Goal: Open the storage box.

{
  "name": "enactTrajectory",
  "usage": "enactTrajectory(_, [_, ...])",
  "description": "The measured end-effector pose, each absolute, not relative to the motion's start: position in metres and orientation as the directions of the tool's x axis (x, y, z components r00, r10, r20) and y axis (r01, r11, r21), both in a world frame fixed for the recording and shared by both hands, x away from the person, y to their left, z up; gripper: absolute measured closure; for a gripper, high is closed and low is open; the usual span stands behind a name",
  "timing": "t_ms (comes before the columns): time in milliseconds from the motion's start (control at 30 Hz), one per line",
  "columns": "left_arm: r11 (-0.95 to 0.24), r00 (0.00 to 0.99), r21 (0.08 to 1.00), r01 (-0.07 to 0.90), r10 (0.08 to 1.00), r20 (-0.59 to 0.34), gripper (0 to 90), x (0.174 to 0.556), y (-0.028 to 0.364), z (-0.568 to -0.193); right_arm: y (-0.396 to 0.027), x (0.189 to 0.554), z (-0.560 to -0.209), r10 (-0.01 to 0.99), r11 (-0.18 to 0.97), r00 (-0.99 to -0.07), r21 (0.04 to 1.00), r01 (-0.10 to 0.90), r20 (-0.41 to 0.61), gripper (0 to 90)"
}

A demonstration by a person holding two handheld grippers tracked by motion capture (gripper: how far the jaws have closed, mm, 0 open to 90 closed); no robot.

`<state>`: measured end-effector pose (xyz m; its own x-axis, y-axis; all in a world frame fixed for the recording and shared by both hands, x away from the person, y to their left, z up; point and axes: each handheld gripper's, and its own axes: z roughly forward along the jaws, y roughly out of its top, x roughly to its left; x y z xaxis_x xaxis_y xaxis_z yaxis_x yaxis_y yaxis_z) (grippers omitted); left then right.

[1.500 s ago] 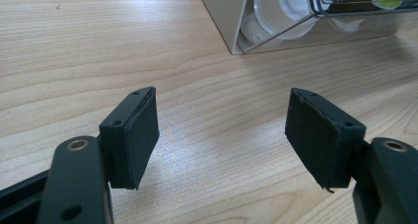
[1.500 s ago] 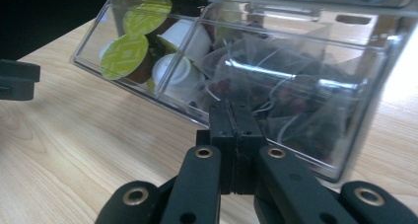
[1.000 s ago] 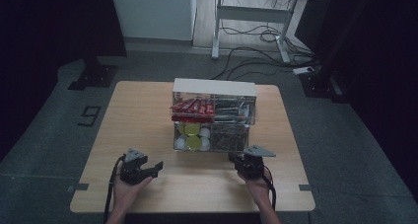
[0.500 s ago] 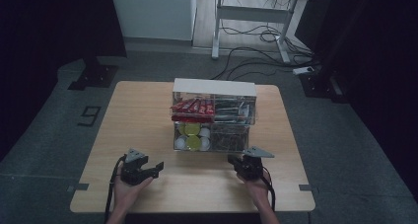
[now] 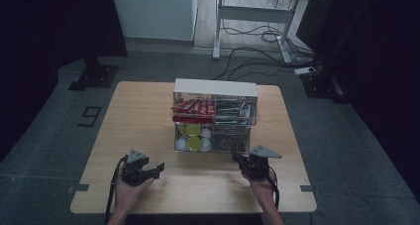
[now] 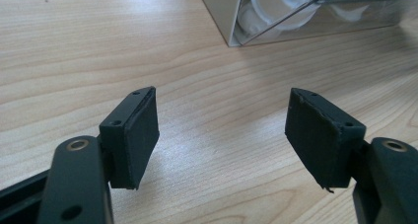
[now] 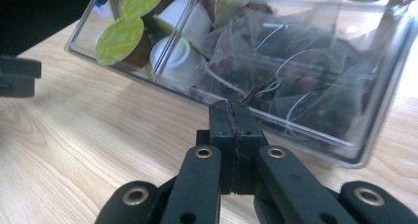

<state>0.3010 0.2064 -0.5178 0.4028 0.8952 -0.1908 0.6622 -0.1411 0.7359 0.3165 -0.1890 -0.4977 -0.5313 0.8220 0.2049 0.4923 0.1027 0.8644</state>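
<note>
Both tools (image 5: 157, 166) (image 5: 236, 158) hover near the clear organizer's (image 5: 215, 117) front edge.

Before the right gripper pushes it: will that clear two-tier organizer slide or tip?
The clear organizer will probably slide: its smooth plastic base sits flat on the smooth wooden table. It seems light, holding only tea bags and capsules. A push at the upper tier might tip it, since it stands tall for its footprint.
</note>
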Motion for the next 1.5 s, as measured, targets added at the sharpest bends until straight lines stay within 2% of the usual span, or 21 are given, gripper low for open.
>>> enactTrajectory(467, [-0.154,0.408,0.732,0.663,0.895,-0.181,29.1,0.301,0.204,-0.520,-0.192,0.323,-0.514,0.811,0.104,-0.528,0.827,0.553,0.251,89.5])
enactTrajectory(1500, [-0.153,0.395,0.726,0.670,0.902,-0.174,29.1,0.304,0.206,-0.523,-0.195,0.323,-0.484,0.811,0.074,-0.542,0.881,0.467,0.219,89.5])
